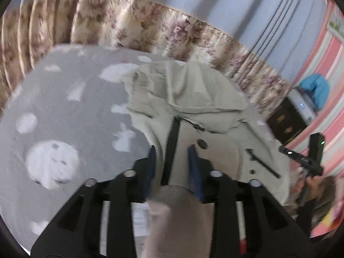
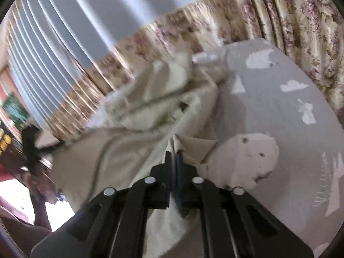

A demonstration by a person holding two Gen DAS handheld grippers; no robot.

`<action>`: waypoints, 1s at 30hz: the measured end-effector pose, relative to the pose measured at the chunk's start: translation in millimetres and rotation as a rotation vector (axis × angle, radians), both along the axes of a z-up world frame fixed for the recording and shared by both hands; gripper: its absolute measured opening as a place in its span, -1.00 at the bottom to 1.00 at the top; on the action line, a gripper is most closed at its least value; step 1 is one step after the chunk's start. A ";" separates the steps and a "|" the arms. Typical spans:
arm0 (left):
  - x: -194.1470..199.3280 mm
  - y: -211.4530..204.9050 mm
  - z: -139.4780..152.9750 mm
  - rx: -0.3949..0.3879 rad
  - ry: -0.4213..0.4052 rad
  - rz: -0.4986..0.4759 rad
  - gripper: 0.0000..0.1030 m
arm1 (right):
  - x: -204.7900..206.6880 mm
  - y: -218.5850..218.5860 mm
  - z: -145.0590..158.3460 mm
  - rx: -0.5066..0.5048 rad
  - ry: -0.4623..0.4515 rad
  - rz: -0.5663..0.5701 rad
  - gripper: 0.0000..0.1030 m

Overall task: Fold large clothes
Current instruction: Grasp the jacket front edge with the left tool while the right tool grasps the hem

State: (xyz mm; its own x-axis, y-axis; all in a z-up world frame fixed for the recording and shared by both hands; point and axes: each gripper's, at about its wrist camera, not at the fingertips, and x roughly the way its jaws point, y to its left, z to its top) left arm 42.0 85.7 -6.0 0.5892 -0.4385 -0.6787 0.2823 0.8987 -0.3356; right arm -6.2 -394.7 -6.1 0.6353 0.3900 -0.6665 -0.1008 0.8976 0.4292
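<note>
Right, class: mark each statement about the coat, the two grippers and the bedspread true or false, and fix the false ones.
1. The right gripper is shut on a fold of the coat. True.
2. The left gripper is clamped tight, its pads touching. False: its jaws stand apart, with the coat's dark zip strip between them.
3. The coat is bright red. False: it is pale cream.
4. The coat lies on a grey bedspread printed with white shapes. True.
5. The curtain behind the bed is plain black. False: it is pale blue above a floral band.
</note>
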 end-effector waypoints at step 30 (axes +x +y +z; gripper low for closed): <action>1.7 -9.9 -25.7 -0.054 0.118 -0.164 -0.87 | 16.6 12.1 22.0 0.089 -0.136 0.042 -0.93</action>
State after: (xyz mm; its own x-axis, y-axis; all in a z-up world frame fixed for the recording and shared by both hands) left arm 43.8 75.8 -31.7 0.4247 -0.5601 -0.7113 0.3796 0.8234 -0.4217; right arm 10.4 -382.7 15.9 0.6993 0.4718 -0.5370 -0.2001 0.8504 0.4866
